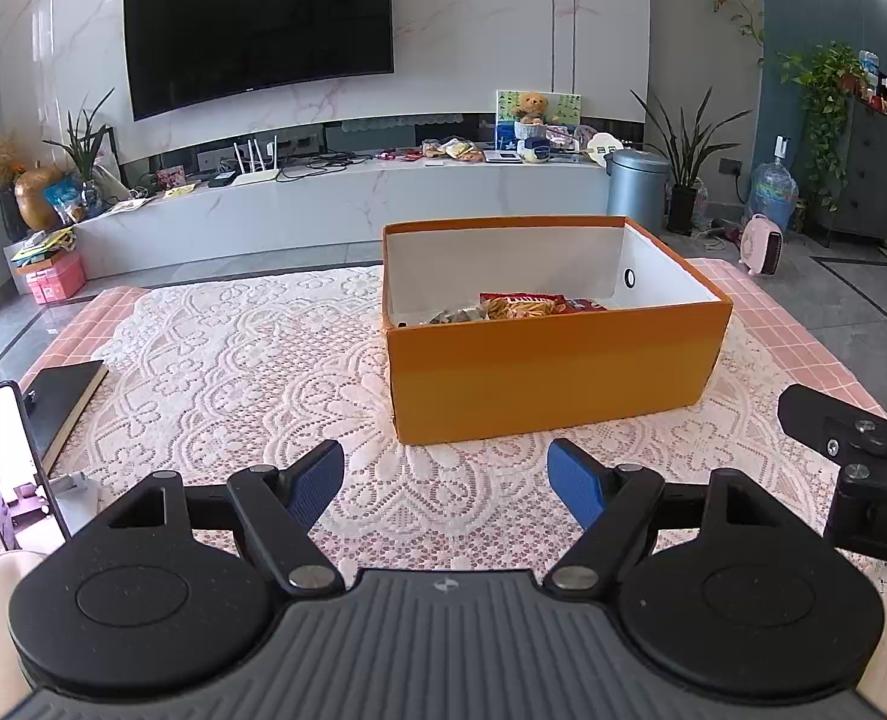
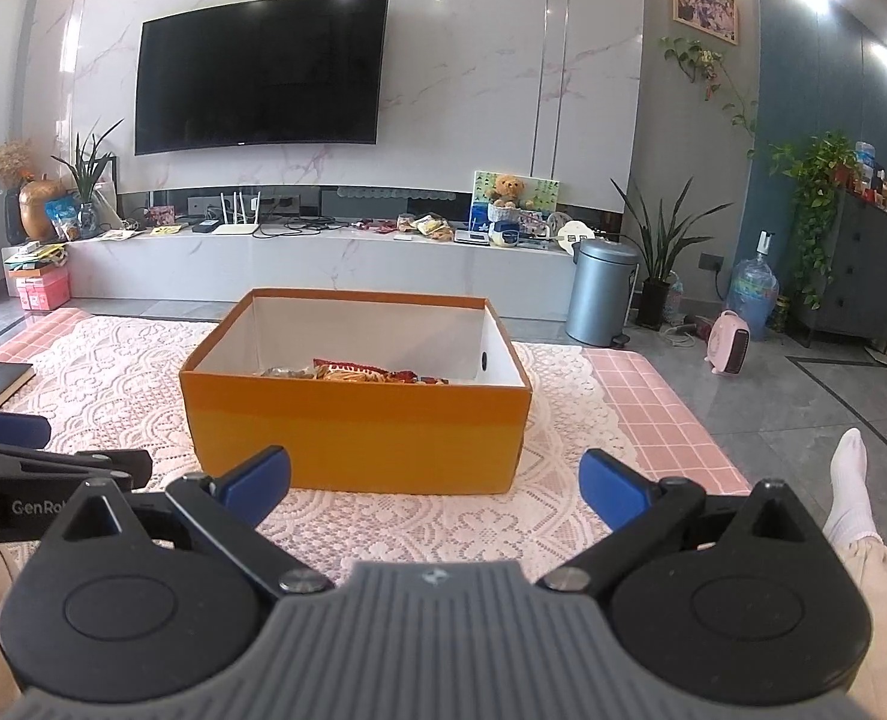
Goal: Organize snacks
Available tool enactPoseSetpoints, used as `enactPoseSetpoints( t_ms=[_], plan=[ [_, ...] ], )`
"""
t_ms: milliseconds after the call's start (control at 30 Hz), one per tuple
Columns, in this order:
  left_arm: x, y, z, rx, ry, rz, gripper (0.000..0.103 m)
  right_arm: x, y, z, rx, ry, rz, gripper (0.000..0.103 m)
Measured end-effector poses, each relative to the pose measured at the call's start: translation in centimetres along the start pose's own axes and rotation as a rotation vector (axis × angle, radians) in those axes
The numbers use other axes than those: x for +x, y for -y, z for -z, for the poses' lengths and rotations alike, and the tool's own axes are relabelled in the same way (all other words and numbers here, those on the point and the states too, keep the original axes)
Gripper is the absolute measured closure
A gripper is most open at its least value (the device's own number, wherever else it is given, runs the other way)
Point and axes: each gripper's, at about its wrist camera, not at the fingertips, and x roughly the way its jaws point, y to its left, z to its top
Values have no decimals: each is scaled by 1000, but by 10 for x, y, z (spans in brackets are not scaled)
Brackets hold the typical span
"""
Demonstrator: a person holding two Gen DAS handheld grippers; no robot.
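Observation:
An orange box [image 1: 551, 384] with a white inside stands on the lace-covered table; it also shows in the right wrist view [image 2: 353, 426]. Snack packets [image 1: 524, 306] lie in it, a red and yellow one on top, also seen in the right wrist view [image 2: 377, 373]. My left gripper [image 1: 446, 483] is open and empty, low over the lace in front of the box. My right gripper [image 2: 437, 483] is open and empty, also in front of the box. Part of the right gripper shows at the left wrist view's right edge [image 1: 851, 450].
A phone on a stand [image 1: 5, 462] and a dark book [image 1: 65, 399] sit at the table's left. A lace cloth [image 1: 233, 360] covers a pink checked table. A person's socked foot [image 2: 851, 486] is at the right. A TV console and bin [image 2: 602, 291] stand beyond.

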Motion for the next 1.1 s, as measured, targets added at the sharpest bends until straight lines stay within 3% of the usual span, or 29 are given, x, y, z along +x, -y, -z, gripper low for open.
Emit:
enactPoseSetpoints(
  t_ms=[1100],
  plan=[
    [0, -6, -2, -2, 1, -11, 12, -5, -1, -2, -13, 18, -4, 4]
  ],
)
